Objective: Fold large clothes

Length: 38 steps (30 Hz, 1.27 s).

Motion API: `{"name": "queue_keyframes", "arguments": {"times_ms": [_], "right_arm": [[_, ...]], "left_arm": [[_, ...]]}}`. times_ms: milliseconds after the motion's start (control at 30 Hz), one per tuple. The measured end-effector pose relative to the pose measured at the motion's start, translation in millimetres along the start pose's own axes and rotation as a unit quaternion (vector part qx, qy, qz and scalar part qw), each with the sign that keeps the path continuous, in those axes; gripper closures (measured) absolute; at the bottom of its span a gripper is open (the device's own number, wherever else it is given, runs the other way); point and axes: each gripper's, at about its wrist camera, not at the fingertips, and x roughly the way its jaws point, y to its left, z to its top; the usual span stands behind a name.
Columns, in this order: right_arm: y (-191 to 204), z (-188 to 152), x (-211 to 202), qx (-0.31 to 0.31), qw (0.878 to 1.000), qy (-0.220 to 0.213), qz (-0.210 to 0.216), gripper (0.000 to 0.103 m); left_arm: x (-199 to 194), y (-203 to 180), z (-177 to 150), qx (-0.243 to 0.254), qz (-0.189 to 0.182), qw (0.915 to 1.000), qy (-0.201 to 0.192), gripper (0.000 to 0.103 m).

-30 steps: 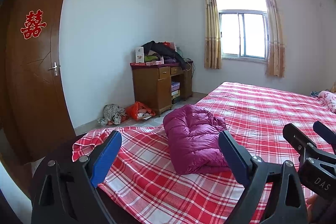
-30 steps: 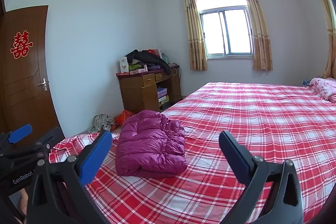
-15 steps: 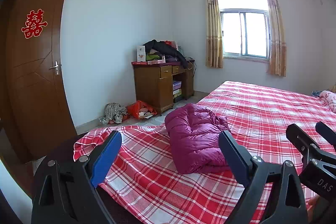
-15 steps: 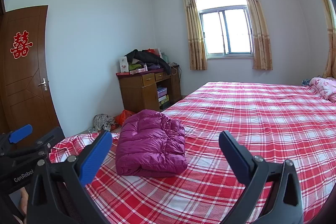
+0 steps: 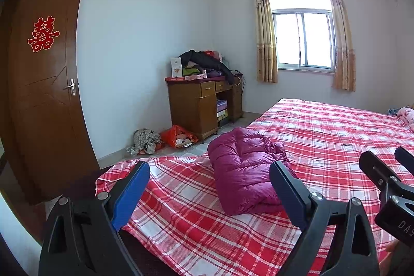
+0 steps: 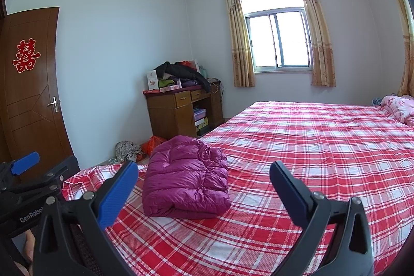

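Note:
A magenta puffer jacket (image 5: pixel 245 172) lies folded into a compact bundle on the bed with the red plaid sheet (image 5: pixel 336 136), near its left corner. It also shows in the right wrist view (image 6: pixel 186 177). My left gripper (image 5: pixel 209 185) is open and empty, held back from the bed's near edge with the bundle ahead of it. My right gripper (image 6: pixel 204 190) is open and empty, also held back, with the bundle ahead between its fingers. The right gripper shows at the right edge of the left wrist view (image 5: pixel 388 180).
A wooden desk (image 5: pixel 204 105) piled with clothes stands by the far wall. Bags (image 5: pixel 176 139) lie on the floor beside it. A brown door (image 5: pixel 44 84) is at the left. A pink blanket (image 6: pixel 398 107) lies at the bed's far right. A curtained window (image 6: pixel 276 40) is at the back.
Both grippers stay open and almost still. The left wrist view has drifted very slightly. The folded jacket has not moved.

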Motion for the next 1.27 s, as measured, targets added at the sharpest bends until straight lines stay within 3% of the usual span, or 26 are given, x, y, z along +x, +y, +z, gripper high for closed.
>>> {"name": "queue_keyframes", "arguments": {"times_ms": [333,733,867,1100,1267], "right_arm": [[-2,-3,1,-0.001,1.0,0.004,-0.001,0.0],[-3,-4,2,-0.002,1.0,0.006,-0.001,0.0],[-3,-5,3,-0.003,1.0,0.009,-0.001,0.0],[-3,-6,6,-0.007,1.0,0.013,0.0,0.0],[-5,-8,8,-0.006,1.0,0.018,0.001,0.0]], "left_arm": [[9,1,1,0.025,0.044,0.9987,0.004,0.009],[16,4,1,0.018,0.025,0.9993,0.022,0.009],[19,6,0,0.015,0.036,0.999,0.024,0.009],[30,13,-2,-0.002,-0.006,0.9989,0.046,0.009],[41,13,-7,-0.001,-0.01,0.9976,0.069,0.009]]}}
